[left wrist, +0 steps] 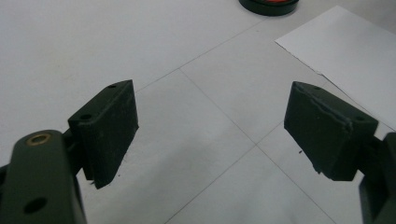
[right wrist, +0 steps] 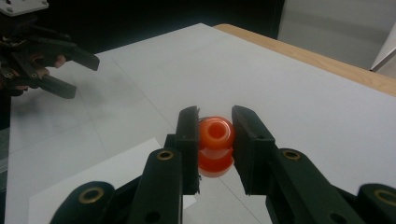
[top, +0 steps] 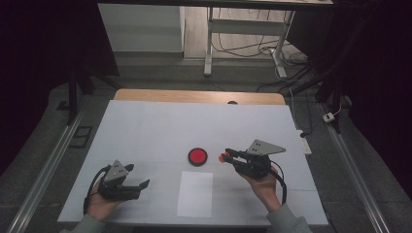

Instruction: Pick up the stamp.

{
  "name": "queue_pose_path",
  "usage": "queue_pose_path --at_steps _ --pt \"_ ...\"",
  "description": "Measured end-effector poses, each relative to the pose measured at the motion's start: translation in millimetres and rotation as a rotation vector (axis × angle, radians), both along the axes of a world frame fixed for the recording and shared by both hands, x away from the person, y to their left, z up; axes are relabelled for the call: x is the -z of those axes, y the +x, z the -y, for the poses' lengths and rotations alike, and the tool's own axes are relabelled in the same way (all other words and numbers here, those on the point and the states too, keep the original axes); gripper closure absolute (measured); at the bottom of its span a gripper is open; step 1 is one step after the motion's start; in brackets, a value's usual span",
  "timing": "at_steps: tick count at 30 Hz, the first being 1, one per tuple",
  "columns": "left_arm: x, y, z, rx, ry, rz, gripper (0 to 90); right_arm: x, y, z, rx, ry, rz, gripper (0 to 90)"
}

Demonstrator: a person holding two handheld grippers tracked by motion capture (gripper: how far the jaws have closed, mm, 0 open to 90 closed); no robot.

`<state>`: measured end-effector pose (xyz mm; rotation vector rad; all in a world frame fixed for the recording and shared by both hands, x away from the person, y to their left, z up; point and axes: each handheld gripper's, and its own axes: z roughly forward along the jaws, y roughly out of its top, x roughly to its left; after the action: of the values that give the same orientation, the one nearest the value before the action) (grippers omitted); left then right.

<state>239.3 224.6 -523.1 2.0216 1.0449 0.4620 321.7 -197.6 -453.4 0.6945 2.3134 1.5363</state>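
My right gripper (top: 227,154) is shut on a small orange ring-shaped piece (top: 223,158), held just above the white board to the right of a red disc with a black rim (top: 197,156). In the right gripper view the orange piece (right wrist: 215,144) sits squeezed between the two black pads, its hole facing the camera. My left gripper (top: 138,175) rests at the board's near left, held in a hand, jaws wide open with nothing between them. In the left gripper view the open gripper (left wrist: 211,107) points toward the disc (left wrist: 269,4).
A white sheet of paper (top: 195,194) lies flat in front of the disc, between my two hands. The white board (top: 145,126) covers a wooden table (top: 194,95). Beyond the far edge are table legs and cables on the floor.
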Motion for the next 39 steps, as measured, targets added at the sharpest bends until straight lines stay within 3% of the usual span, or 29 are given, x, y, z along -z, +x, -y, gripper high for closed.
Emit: queue_pose_path --at_steps 11,23,39 --pt "0.3 0.9 0.1 0.002 -0.008 -0.002 17.6 -4.7 -0.2 -13.3 -0.016 0.006 -0.005 71.8" --pt "0.5 1.9 1.1 0.005 -0.008 -0.002 17.7 -1.4 -0.7 -48.0 -0.083 0.020 -0.016 71.8" --pt "0.0 1.9 0.0 0.009 -0.005 0.007 17.7 5.2 -3.6 -58.1 -0.115 0.005 -0.027 71.8"
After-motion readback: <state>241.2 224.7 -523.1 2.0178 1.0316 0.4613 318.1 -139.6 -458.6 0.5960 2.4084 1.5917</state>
